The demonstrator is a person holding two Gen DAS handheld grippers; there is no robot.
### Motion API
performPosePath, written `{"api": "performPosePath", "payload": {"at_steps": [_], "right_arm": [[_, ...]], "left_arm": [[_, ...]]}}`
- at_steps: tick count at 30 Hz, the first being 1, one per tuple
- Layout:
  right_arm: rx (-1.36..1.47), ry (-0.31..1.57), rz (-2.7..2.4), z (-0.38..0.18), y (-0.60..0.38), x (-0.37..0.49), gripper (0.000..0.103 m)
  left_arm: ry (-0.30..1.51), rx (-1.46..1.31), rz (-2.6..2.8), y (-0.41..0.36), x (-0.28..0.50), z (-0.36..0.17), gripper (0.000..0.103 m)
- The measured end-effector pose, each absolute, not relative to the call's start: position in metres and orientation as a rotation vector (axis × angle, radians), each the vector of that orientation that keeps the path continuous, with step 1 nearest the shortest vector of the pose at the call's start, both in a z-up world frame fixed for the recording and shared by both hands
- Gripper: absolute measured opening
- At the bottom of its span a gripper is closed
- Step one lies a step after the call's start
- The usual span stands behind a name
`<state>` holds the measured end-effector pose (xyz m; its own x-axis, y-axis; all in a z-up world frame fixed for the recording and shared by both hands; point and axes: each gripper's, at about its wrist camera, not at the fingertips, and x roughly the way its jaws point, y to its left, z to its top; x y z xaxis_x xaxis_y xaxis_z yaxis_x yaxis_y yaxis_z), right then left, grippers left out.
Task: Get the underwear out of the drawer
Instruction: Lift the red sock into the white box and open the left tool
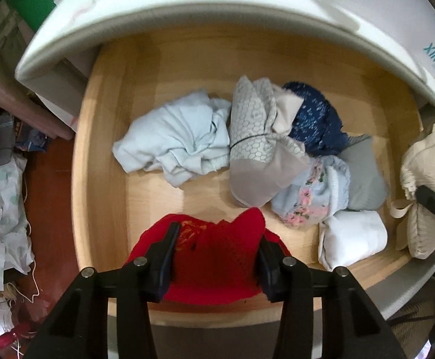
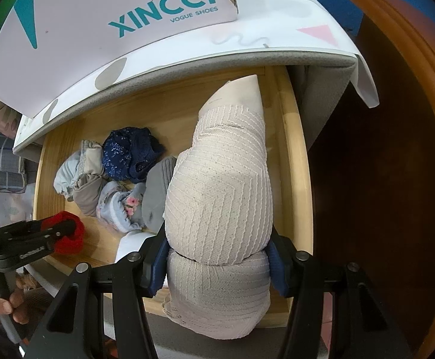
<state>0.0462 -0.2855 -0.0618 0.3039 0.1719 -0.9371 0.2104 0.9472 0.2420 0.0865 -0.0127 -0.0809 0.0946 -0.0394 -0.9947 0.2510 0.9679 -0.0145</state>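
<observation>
An open wooden drawer [image 1: 103, 161] holds several folded underwear pieces. My left gripper [image 1: 216, 254] is shut on a red lace piece [image 1: 217, 257] above the drawer's front; it also shows in the right wrist view [image 2: 68, 230]. My right gripper [image 2: 218, 257] is shut on a cream textured piece [image 2: 220, 197] and holds it over the drawer's right side; that piece shows at the right edge of the left wrist view [image 1: 423, 179]. In the drawer lie a pale blue piece [image 1: 175, 140], a honeycomb-print grey piece [image 1: 256, 143], a navy lace piece [image 1: 316, 119], a floral piece [image 1: 310, 194], a grey piece [image 1: 363, 173] and a white piece [image 1: 352, 236].
A white cabinet top [image 1: 217, 9] with a XINCCI shoe-box lid [image 2: 103, 24] overhangs the drawer's back. Dark brown wooden furniture [image 2: 390, 179] stands to the right. Crumpled cloth and clutter [image 1: 2, 197] lie on the floor at the left.
</observation>
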Motion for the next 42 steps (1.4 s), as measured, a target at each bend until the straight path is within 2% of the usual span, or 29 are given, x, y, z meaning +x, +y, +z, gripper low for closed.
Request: {"api": "performPosePath", "payload": {"at_steps": [15, 42], "right_arm": [[0.343, 1.267, -0.027, -0.061, -0.285, 0.046, 0.053], [0.278, 1.273, -0.044, -0.060, -0.277, 0.049, 0.053]], "left_arm": [[1.332, 0.148, -0.252, -0.019, 0.078, -0.006, 0.046], [0.934, 0.118, -0.298, -0.031, 0.110, 0.203, 0.046]]}}
